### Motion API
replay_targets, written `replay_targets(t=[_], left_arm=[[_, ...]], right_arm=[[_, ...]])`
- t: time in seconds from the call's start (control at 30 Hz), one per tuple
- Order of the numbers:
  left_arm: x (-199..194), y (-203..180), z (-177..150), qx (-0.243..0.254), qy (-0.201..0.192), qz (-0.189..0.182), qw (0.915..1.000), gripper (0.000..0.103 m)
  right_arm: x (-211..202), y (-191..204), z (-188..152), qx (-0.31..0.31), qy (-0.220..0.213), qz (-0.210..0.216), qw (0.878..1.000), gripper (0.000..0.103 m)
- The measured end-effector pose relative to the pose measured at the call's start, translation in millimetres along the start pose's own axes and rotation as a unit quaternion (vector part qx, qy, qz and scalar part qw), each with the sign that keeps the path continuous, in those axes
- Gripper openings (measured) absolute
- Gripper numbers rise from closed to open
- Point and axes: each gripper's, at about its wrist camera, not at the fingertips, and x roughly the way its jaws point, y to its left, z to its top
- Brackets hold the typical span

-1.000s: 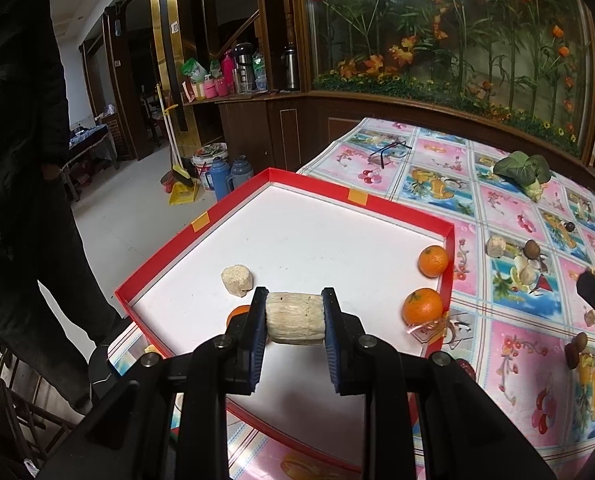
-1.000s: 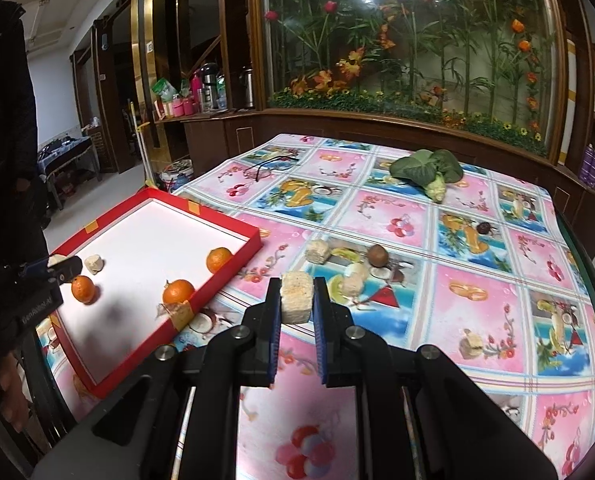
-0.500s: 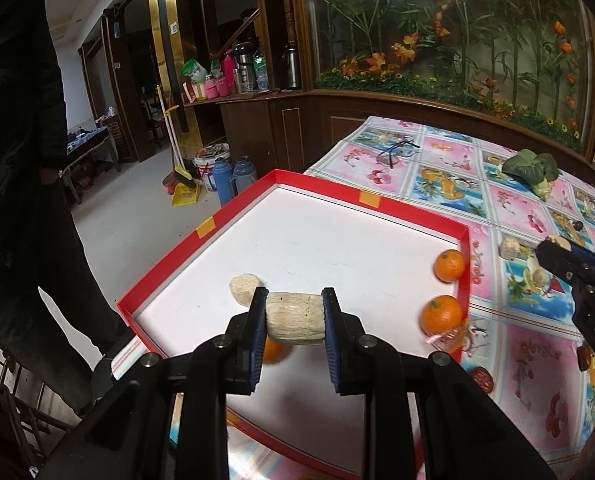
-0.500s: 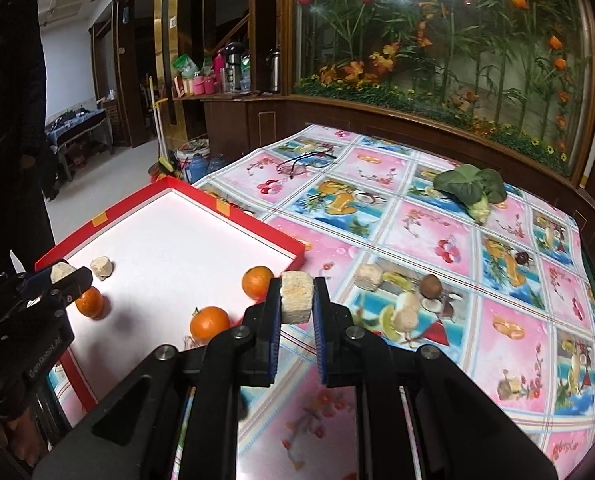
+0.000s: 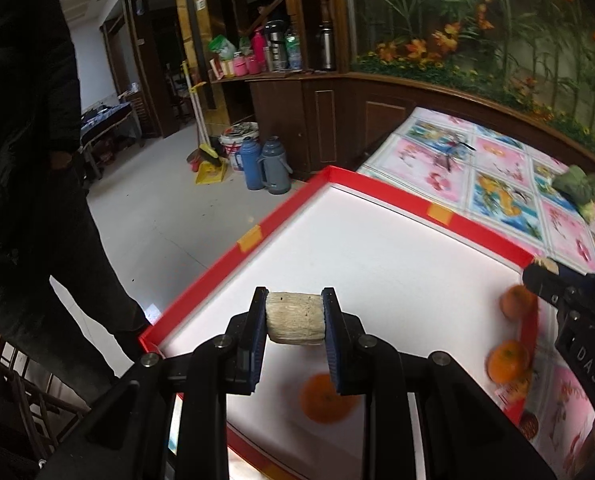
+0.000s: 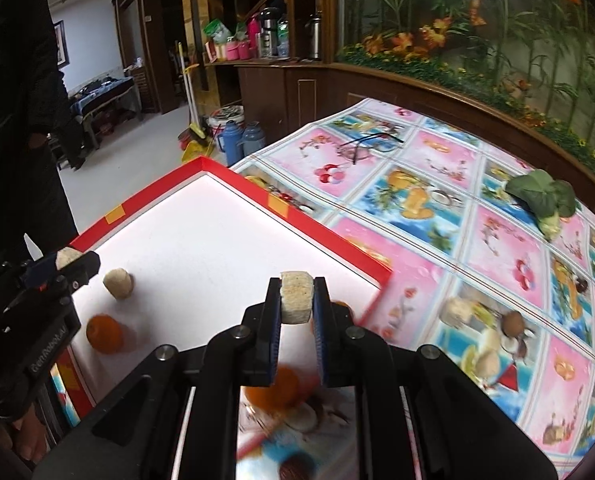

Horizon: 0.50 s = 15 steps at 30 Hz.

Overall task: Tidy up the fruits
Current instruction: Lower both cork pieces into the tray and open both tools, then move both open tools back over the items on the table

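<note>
Both grippers' fingers [image 5: 257,332] [image 6: 274,320] clamped, angled downward

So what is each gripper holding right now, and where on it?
Left gripper: pale corn-like chunk, clamped across its two cut ends. Right gripper: smaller pale chunk, pinched on opposite sides.

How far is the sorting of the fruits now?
Done: three oranges and one beige chunk lie in the red tray. In hand: the left gripper and right gripper each clamp a beige piece. Left: several pieces on the tablecloth.

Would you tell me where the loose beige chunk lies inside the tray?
In the right wrist view, the beige chunk lies on the tray floor at left, just above an orange.
</note>
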Motion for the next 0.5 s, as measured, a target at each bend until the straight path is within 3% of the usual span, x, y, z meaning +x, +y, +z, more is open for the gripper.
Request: replay_targets(t=[0.23, 0.3, 0.37, 0.4, 0.47, 0.5], left_arm=[[18, 17, 7, -0.023, 0.022, 0.033, 0.9990, 0.029], [20, 19, 8, -0.028, 0.024, 0.038, 0.9986, 0.038], [20, 19, 8, -0.025, 0.026, 0.044, 0.9984, 0.066], [20, 19, 8, -0.021, 0.025, 0.050, 0.9982, 0.073], [16, 19, 8, -0.015, 0.018, 0.057, 0.9981, 0.079], [14, 19, 8, -0.013, 0.016, 0.059, 0.9980, 0.079]], right_arm=[[27, 10, 9, 0.001, 0.025, 0.023, 0.999, 0.017], [34, 11, 9, 0.003, 0.035, 0.028, 0.999, 0.017], [41, 12, 8, 0.006, 0.044, 0.037, 0.998, 0.017], [43, 14, 7, 0.007, 0.049, 0.041, 0.998, 0.018], [47, 14, 6, 0.012, 0.056, 0.045, 0.997, 0.041], [46, 15, 6, 0.014, 0.055, 0.047, 0.997, 0.060]])
